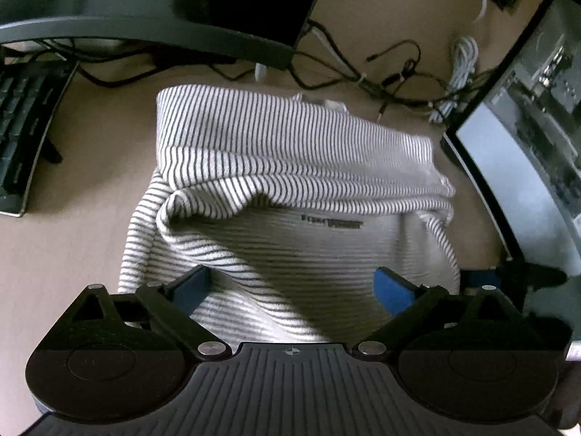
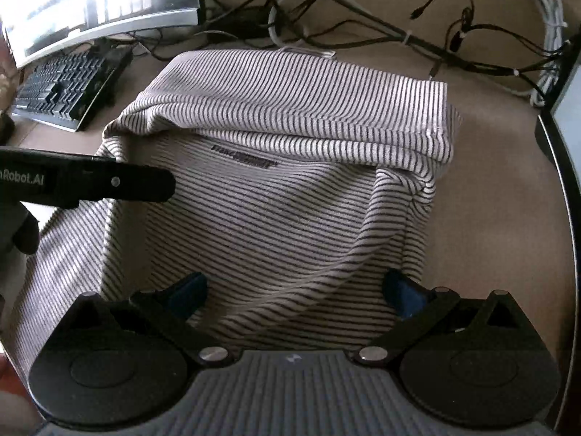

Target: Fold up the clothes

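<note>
A white shirt with thin dark stripes (image 1: pixel 290 167) lies on the tan desk, its far part folded over toward me into a thick band; a dark printed label (image 1: pixel 332 222) shows below that fold. In the right wrist view the same shirt (image 2: pixel 290 200) fills the middle. My left gripper (image 1: pixel 292 289) hovers open over the shirt's near part, blue pads wide apart, nothing between them. My right gripper (image 2: pixel 296 290) is also open above the shirt's near edge. The left gripper's black body (image 2: pixel 94 181) reaches in from the left of the right wrist view.
A keyboard (image 1: pixel 21 123) and a monitor (image 1: pixel 181 11) stand at the left and back, another monitor (image 1: pixel 526 138) at the right. Tangled black and white cables (image 2: pixel 417 36) lie behind the shirt. Bare desk (image 2: pixel 490 218) shows to the shirt's right.
</note>
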A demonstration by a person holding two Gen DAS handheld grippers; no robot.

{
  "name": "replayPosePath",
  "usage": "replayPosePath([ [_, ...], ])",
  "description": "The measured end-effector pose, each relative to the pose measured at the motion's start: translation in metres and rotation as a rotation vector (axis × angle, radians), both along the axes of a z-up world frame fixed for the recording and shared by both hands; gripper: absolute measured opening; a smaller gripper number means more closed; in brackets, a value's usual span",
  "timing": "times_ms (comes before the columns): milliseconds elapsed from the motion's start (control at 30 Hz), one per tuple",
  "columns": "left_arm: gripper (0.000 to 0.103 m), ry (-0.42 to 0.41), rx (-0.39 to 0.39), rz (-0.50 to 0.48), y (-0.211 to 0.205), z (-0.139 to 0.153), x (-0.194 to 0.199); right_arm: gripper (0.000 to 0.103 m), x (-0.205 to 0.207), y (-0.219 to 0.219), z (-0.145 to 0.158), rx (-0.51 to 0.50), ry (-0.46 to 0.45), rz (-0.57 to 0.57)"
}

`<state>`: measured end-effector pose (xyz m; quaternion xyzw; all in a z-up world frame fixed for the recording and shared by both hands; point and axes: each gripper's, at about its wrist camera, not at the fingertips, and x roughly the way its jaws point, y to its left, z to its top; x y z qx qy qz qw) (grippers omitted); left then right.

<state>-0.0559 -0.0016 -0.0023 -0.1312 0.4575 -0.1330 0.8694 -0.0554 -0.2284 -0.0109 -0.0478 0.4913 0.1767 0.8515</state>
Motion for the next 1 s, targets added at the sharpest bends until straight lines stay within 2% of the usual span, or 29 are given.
replayPosePath([
  [67,0.099,-0.004,0.016,-0.018,0.002,0.008,-0.003,0.103,-0.002,-0.013,0.014,0.072,-0.055,-0.07],
  [100,0.099,-0.024,0.028,-0.025,0.003,0.013,-0.006,0.103,-0.004,-0.021,0.026,0.101,-0.117,-0.105],
  [200,0.099,-0.057,0.048,-0.009,0.003,0.023,-0.003,0.101,0.008,-0.042,0.046,0.124,-0.245,-0.212],
  [267,0.099,-0.062,0.055,0.005,0.002,0.027,0.002,0.082,0.027,-0.054,0.046,0.131,-0.262,-0.292],
  [333,0.099,-0.061,0.062,0.016,-0.001,0.031,0.007,0.058,0.049,-0.063,0.037,0.15,-0.24,-0.368],
  [400,0.1,-0.07,0.074,0.007,-0.006,0.033,0.011,0.047,0.064,-0.063,0.025,0.159,-0.21,-0.382],
  [433,0.1,-0.074,0.08,0.003,-0.008,0.034,0.013,0.034,0.071,-0.063,0.018,0.163,-0.195,-0.386],
  [467,0.1,-0.079,0.086,-0.001,-0.01,0.035,0.015,0.027,0.076,-0.061,0.013,0.171,-0.179,-0.382],
  [533,0.1,-0.087,0.098,-0.01,-0.014,0.037,0.018,0.02,0.075,-0.058,0.013,0.184,-0.181,-0.396],
  [667,0.1,-0.094,0.099,-0.032,-0.021,0.035,0.027,0.018,0.052,-0.059,0.038,0.213,-0.261,-0.367],
  [800,0.1,-0.104,0.085,-0.074,-0.031,0.027,0.038,0.018,0.048,-0.064,0.012,0.133,-0.207,-0.382],
  [867,0.1,-0.087,0.114,-0.068,-0.034,0.023,0.044,0.019,0.047,-0.069,0.004,0.153,-0.203,-0.398],
  [933,0.1,-0.091,0.122,-0.055,-0.033,0.024,0.046,0.024,0.048,-0.07,0.011,0.139,-0.221,-0.391],
  [1000,0.1,-0.111,0.123,-0.046,-0.032,0.028,0.046,0.026,0.047,-0.072,0.026,0.109,-0.278,-0.388],
])
